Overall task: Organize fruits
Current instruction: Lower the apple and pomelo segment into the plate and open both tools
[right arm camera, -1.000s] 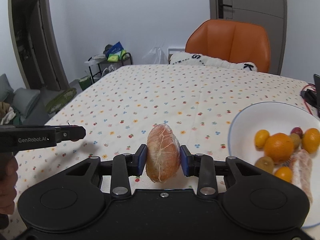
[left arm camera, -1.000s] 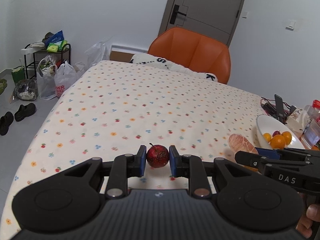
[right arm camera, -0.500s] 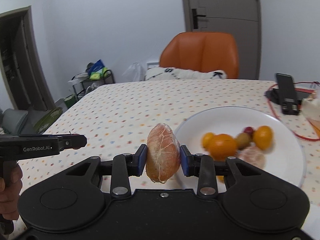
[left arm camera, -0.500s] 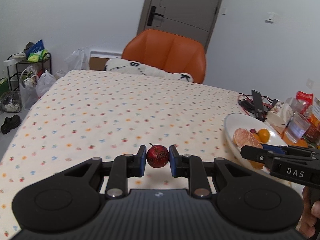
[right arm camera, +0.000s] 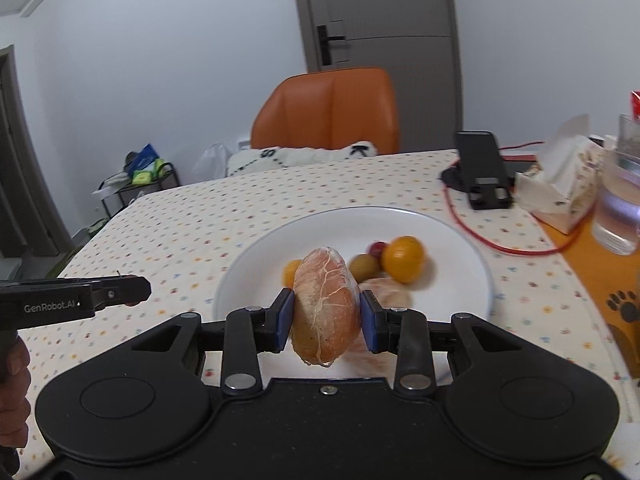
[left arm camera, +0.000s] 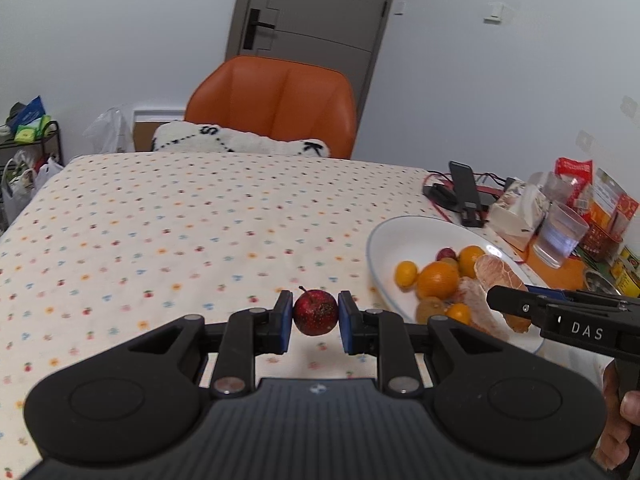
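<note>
Currently: plate (right arm camera: 248,256) holds several fruits; right gripper (right arm camera: 326,316) clamps a peeled citrus segment (right arm camera: 326,304) above it, left gripper (left arm camera: 315,318) clamps a red fruit (left arm camera: 315,312); both undelivered.

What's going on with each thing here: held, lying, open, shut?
Left gripper: shut on red fruit.
Red fruit: held above the tablecloth.
Right gripper: shut on peeled citrus segment.
Peeled citrus segment: held over the plate.
Plate: holding several fruits.
Door: shut.

both tongs level; left tongs (left arm camera: 315,316) and right tongs (right arm camera: 327,314) each clamped on something.
</note>
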The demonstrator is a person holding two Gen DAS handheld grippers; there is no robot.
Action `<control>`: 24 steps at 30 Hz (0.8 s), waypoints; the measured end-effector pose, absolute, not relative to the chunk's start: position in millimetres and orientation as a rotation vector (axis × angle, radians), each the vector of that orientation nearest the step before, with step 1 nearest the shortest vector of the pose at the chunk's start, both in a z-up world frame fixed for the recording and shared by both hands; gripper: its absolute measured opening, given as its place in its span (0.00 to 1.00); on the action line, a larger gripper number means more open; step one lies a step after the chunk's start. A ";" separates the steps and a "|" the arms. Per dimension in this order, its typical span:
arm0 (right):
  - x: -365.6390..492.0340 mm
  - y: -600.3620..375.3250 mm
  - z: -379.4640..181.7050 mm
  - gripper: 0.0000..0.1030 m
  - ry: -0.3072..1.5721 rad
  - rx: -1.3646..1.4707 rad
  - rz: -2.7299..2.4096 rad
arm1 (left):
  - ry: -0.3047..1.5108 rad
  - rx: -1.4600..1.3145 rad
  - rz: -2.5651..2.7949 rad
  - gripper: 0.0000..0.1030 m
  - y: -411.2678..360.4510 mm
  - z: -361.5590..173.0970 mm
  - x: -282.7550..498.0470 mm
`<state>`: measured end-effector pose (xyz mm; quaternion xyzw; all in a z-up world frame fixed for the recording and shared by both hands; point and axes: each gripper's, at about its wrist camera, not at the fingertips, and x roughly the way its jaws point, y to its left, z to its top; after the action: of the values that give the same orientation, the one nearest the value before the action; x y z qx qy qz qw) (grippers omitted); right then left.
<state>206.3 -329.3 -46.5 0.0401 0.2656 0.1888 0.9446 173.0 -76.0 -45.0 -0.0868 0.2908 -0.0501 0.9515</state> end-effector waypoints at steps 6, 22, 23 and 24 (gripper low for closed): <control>209.8 -349.5 -52.9 0.32 0.547 0.112 0.349 | 0.599 -0.154 -0.128 0.22 -94.6 -45.2 183.2; 219.0 -374.7 -65.1 0.45 0.541 0.161 0.331 | 0.630 -0.108 -0.187 0.22 -138.4 -53.1 207.7; 218.6 -374.6 -65.3 0.45 0.541 0.161 0.335 | 0.632 -0.109 -0.191 0.22 -140.4 -53.5 208.4; 217.9 -374.0 -65.2 0.46 0.540 0.159 0.336 | 0.634 -0.109 -0.196 0.22 -142.5 -53.7 209.2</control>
<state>217.9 -374.0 -65.2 0.0782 0.2653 0.1651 0.9467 209.2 -142.5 -53.7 -0.0537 0.3112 -0.0962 0.9439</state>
